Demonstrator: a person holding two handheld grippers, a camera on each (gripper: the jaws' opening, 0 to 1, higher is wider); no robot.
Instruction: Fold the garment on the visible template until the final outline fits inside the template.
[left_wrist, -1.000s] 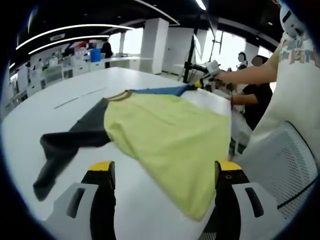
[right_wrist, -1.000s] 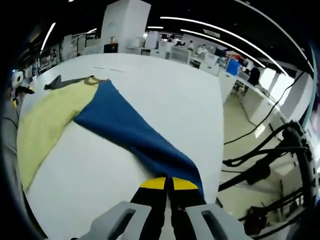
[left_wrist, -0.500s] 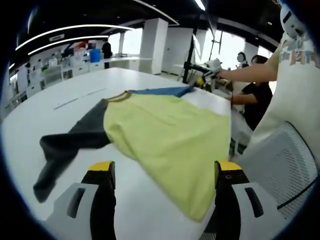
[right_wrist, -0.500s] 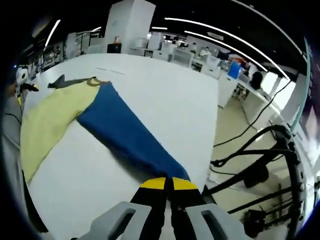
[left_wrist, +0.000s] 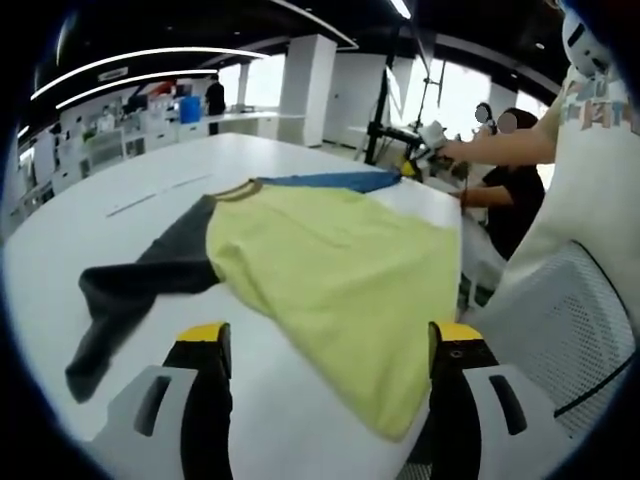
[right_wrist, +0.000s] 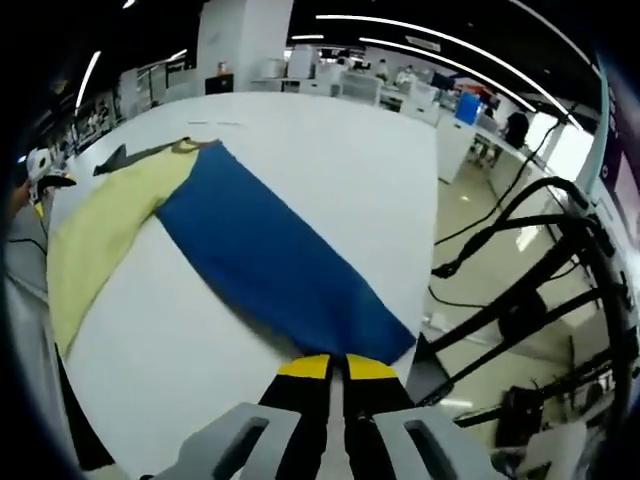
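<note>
A long-sleeved garment lies spread on the white table (left_wrist: 300, 155). Its yellow-green body (left_wrist: 340, 270) is in the middle, with a dark grey sleeve (left_wrist: 125, 290) to the left and a blue sleeve (left_wrist: 335, 181) at the far side. My left gripper (left_wrist: 330, 340) hovers open just before the yellow hem, holding nothing. In the right gripper view the blue sleeve (right_wrist: 265, 255) stretches flat from the collar (right_wrist: 188, 145) down to my right gripper (right_wrist: 330, 366), which is shut on the cuff near the table edge. That right gripper (left_wrist: 428, 135) is also seen far off in the left gripper view.
A person in a white shirt (left_wrist: 590, 170) stands at the right beside a white mesh chair (left_wrist: 565, 320). Another person in black (left_wrist: 505, 195) is behind. Black cables and a stand (right_wrist: 530, 290) lie beyond the table edge. Thin lines (left_wrist: 160, 194) mark the tabletop.
My right gripper has drawn the blue sleeve's cuff outward toward the table edge, so the sleeve now lies wider and flatter. The left gripper and the yellow body have stayed put.
</note>
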